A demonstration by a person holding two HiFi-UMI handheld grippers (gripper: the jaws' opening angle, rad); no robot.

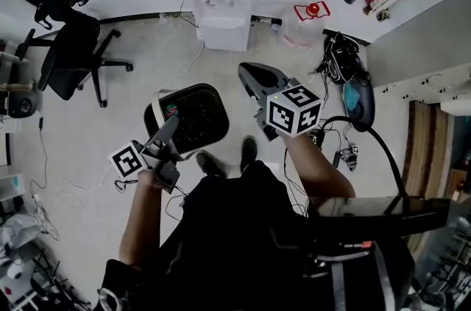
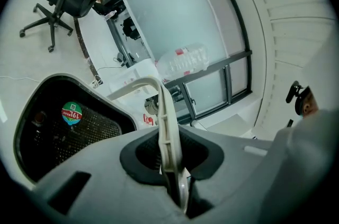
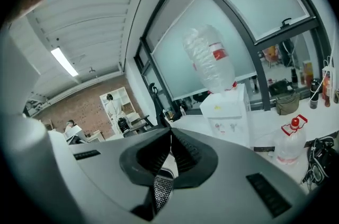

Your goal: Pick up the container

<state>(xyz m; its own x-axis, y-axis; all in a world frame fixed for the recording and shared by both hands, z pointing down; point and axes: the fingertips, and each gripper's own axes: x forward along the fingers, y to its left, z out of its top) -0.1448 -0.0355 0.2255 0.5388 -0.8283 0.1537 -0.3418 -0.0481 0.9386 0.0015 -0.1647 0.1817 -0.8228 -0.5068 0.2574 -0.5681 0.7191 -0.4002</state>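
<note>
Fingers (image 2: 142,157) of left gripper (image 1: 171,126) clamped on thin white plastic handle (image 2: 165,112) of black mesh container (image 1: 195,115), at its 1 o'clock | right gripper (image 1: 250,78) fingers together, empty | light floor (image 1: 132,100) open around container; white water dispenser (image 1: 221,1) at 12, black office chair (image 1: 70,56) at 10, well apart | both forearms bent, right gripper aimed toward 11
</note>
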